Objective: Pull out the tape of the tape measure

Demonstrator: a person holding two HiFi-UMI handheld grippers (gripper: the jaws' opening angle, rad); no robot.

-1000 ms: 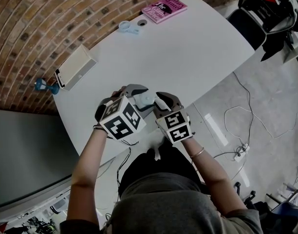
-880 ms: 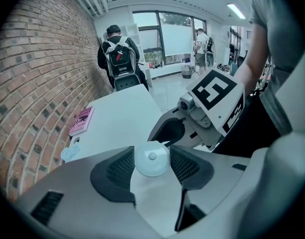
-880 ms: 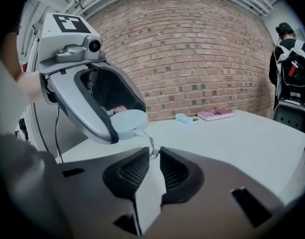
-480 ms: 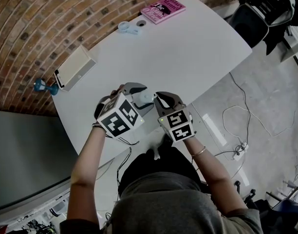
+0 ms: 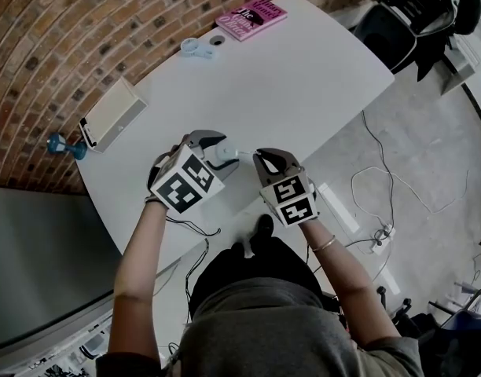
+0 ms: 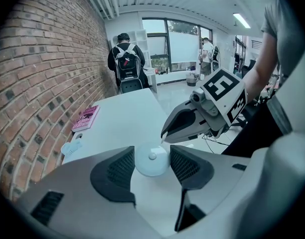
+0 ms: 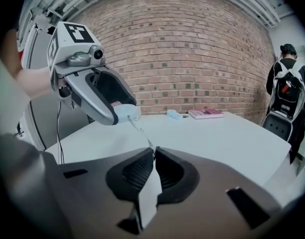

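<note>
Tape measure (image 6: 152, 159): small round pale blue case, flat face toward the left gripper's camera. It is clamped across its width by the pads of the left gripper (image 5: 219, 155), whose jaws stand wide on it. It is held in the air over the near edge of the white table (image 5: 319, 69).

Tape (image 7: 138, 128): short narrow strip drawn out of the case. Its long axis runs from the case toward the person's right, to the right gripper (image 7: 153, 151). That gripper's jaws are closing, nearly together, with the tape's end pinched at their tips. Marks on the tape are too small to read.

Marker cubes: black-and-white square codes, one on each gripper.

Table: bare middle and right side, open room ahead of both grippers.

Far edge, by the brick wall (image 5: 60, 45):
- Pink book (image 5: 251, 17), cover print not legible.
- Small pale blue item (image 5: 195, 47).
- White box (image 5: 111, 114).

Floor at right: loose cables (image 5: 390, 203).
</note>
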